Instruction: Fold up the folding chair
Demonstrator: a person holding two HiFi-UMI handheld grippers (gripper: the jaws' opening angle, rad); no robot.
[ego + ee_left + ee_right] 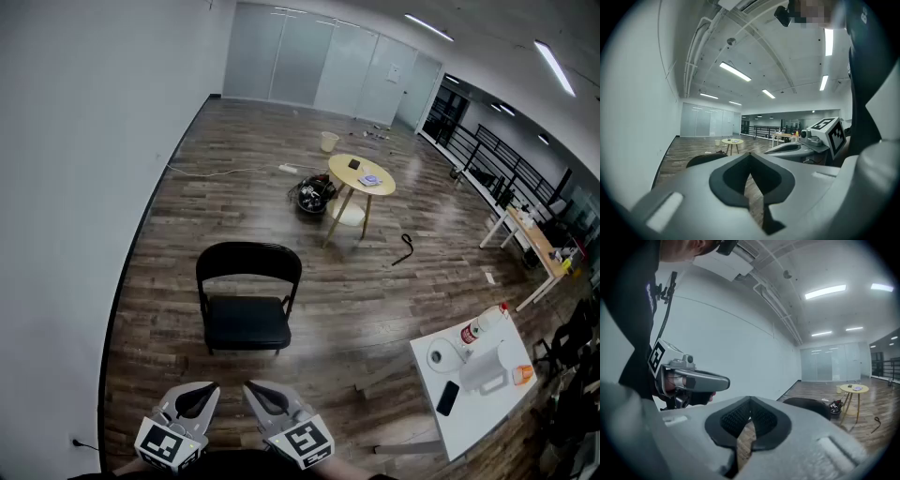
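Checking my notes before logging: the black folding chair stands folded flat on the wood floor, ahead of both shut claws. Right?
No: the head view shows the black folding chair unfolded, seat down. It does stand on the wood floor, ahead of the shut left claw and right claw.

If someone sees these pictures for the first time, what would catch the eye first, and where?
The black folding chair stands unfolded and alone near the middle of the head view. Beyond it is a small round table. At the bottom edge the left gripper and the right gripper sit side by side, jaws shut and empty.
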